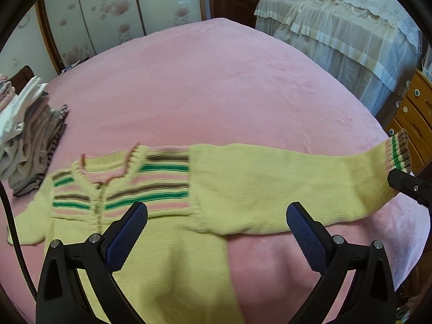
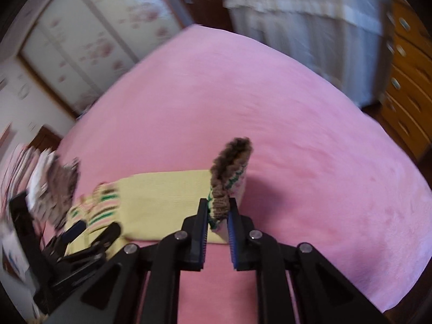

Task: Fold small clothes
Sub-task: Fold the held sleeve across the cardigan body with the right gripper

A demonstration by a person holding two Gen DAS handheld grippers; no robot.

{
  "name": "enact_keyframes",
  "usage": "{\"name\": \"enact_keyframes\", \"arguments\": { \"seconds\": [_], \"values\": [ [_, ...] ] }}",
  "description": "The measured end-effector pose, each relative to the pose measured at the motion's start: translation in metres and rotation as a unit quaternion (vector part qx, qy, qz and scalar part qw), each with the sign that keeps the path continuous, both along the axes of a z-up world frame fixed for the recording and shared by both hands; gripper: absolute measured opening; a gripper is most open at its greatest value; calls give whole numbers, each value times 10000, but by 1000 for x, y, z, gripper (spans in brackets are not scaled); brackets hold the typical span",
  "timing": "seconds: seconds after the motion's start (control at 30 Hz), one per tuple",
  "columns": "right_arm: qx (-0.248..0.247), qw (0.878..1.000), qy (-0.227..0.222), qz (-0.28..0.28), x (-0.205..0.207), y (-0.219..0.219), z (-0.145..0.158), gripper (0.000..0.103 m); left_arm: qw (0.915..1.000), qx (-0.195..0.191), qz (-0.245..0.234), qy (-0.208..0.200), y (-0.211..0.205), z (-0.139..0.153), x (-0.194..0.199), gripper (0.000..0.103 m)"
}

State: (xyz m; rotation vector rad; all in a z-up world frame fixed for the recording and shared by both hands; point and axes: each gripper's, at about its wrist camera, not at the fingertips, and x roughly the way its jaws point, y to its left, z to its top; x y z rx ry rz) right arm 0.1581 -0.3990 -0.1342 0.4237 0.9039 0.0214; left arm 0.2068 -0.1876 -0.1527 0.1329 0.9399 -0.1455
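Note:
A small yellow knit sweater with pink, green and brown stripes lies face up on the pink bed. Its one sleeve stretches out to the right. My left gripper is open and empty, just above the sweater's body near the armpit. My right gripper is shut on the striped sleeve cuff and holds it a little above the bed; it shows in the left wrist view at the cuff. The left gripper also shows in the right wrist view.
A stack of folded clothes sits at the bed's left edge. A second bed with a lace cover stands behind on the right, a wooden drawer chest beside it. Wardrobe doors are at the back.

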Motion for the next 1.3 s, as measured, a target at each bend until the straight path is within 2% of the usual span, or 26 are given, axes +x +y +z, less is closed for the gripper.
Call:
{"name": "enact_keyframes", "arguments": {
  "seconds": [0.2,0.37,0.5,0.67,0.83,0.97,1.17,1.3],
  "values": [
    [-146,9953,-289,914,7,82,30,13,9991,-3,386,-156,63,34,-8,102],
    [-58,9899,-216,1400,18,140,32,13,9976,111,672,-133,120,45,-14,102],
    [-90,9851,-168,1708,27,183,30,13,9961,46,869,-136,157,46,-19,102],
    [14,9779,110,2087,43,231,8,13,9930,-18,1180,-44,203,37,-24,102],
    [-138,9706,397,2370,56,282,-18,13,9901,-44,1402,53,239,26,-28,102],
    [-320,9644,429,2590,70,321,-28,13,9868,-148,1608,91,265,20,-29,102],
    [-213,9582,452,2817,83,354,-44,13,9818,-285,1874,93,298,16,-25,102],
    [-373,9533,543,2949,85,376,-63,13,9803,-357,1939,135,310,11,-22,102]
  ]
}}
